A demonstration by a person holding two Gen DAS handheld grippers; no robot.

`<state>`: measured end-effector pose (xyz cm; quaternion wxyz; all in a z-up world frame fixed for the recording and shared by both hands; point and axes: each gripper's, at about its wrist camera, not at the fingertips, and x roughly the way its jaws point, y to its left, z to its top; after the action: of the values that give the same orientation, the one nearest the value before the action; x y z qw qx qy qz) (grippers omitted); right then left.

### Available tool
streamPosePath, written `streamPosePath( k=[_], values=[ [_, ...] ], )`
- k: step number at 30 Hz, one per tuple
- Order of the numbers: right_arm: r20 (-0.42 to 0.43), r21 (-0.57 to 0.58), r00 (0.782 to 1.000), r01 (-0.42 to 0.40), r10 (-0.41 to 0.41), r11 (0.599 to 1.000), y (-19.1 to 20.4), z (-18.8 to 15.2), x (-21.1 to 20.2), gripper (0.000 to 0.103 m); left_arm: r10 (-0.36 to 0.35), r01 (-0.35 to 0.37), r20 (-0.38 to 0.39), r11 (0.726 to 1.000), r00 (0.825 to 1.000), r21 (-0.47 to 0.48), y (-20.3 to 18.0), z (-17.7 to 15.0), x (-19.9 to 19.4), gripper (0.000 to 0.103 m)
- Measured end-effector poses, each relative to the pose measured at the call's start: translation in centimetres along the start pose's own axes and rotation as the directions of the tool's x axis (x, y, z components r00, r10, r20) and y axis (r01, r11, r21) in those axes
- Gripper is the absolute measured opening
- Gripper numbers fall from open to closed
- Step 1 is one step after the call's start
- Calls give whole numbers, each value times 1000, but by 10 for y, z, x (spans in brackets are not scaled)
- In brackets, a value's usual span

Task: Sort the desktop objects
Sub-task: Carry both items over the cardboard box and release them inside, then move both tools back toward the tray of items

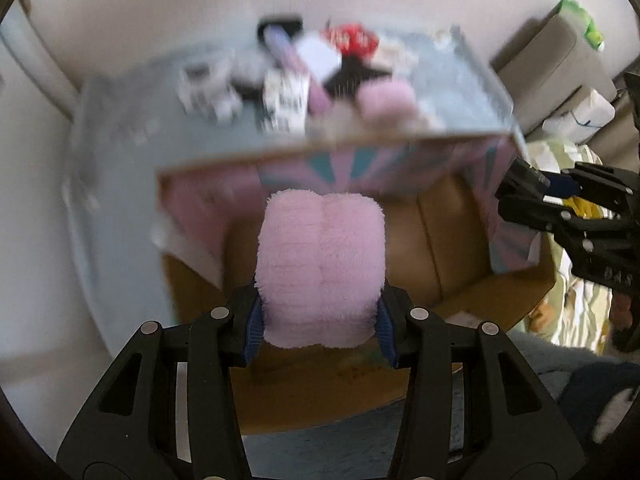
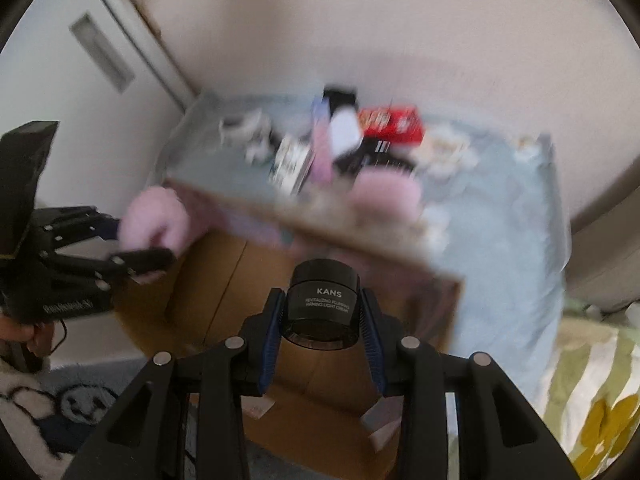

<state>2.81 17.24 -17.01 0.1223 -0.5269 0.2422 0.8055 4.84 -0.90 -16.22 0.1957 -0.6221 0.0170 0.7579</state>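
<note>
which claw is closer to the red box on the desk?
Can't call it. Left claw holds the pink plush, right claw the black jar; both hang over the cardboard box, short of the red box.

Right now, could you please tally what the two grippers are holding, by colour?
Pink: 1, the plush toy in the left gripper
Black: 1, the cream jar in the right gripper
Total: 2

light: soft, even | blur: background motion-smeared | near foreground sharp | edges: fisheye-warped
</note>
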Motion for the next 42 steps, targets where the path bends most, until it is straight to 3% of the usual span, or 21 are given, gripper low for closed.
streamPosePath(
  k=[6, 18, 20, 21, 22, 24, 27, 30, 33, 42],
  values=[
    [-72, -13, 997, -7, 6, 1000, 9, -20, 27, 34, 16, -16, -66, 1000, 998, -1, -3, -18, 33, 42],
    [-107, 1, 994, -17, 17, 1000, 11, -28, 33, 34, 34, -31, -113, 999, 993, 31, -12, -32, 41, 42],
    [-127, -9, 992, -16, 14, 1000, 13, -29, 37, 34, 25, -21, -113, 999, 993, 40, -14, -32, 39, 47],
    [-130, -25, 991, -7, 4, 1000, 15, -29, 38, 35, 15, -10, -111, 999, 994, 44, -15, -32, 38, 59],
    [-133, -45, 991, 5, -11, 999, 17, -29, 39, 41, 10, -4, -105, 999, 994, 48, -16, -32, 37, 83],
    [-135, -71, 991, 2, -12, 997, 20, -29, 39, 53, 34, -30, -76, 998, 997, 60, -19, -31, 31, 103],
    [-160, -75, 987, -22, 9, 997, 19, -28, 39, 84, 68, -65, -33, 994, 997, 91, -24, -29, 17, 103],
    [-156, -73, 988, -23, 11, 997, 17, -28, 35, 88, 103, -101, -18, 990, 994, 102, -23, -28, 10, 103],
    [-134, -72, 990, -47, 37, 996, 16, -27, 27, 102, 117, -115, -15, 988, 993, 100, -21, -26, 6, 103],
    [-83, -71, 995, -64, 58, 995, 14, -26, 12, 102, 74, -75, 17, 996, 997, 47, -14, -18, -5, 103]
  ],
)
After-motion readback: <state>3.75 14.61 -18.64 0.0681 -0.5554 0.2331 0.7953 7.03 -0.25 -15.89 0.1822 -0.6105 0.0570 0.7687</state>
